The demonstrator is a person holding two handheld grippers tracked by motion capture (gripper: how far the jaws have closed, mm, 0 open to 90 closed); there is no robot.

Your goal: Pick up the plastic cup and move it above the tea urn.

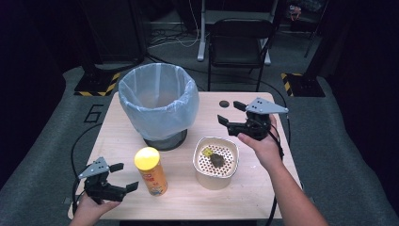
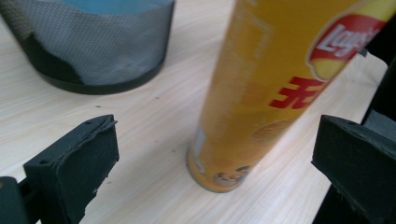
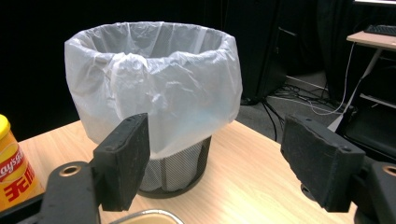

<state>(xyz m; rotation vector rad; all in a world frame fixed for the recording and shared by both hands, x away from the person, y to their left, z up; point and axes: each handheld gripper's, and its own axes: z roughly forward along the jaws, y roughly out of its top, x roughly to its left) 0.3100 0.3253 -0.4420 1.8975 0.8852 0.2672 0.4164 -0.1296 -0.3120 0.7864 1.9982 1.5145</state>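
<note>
A pale wooden surface (image 1: 197, 200) is set in a dim room, and nearest on it the yellow chip can (image 1: 151, 171) is seen upright, with the left tool (image 1: 121, 177) spread wide and empty just beside it. The can would best be taken low on its body with the jaws squared to either side, so that it is not tipped as they close. Just beyond the can a white perforated bowl (image 1: 216, 162) of scraps is found, the right tool (image 1: 230, 114) is held open and empty past it, the lined bin (image 1: 158, 104) stands behind the can, and a black chair (image 1: 239, 43) is placed farther back.
</note>
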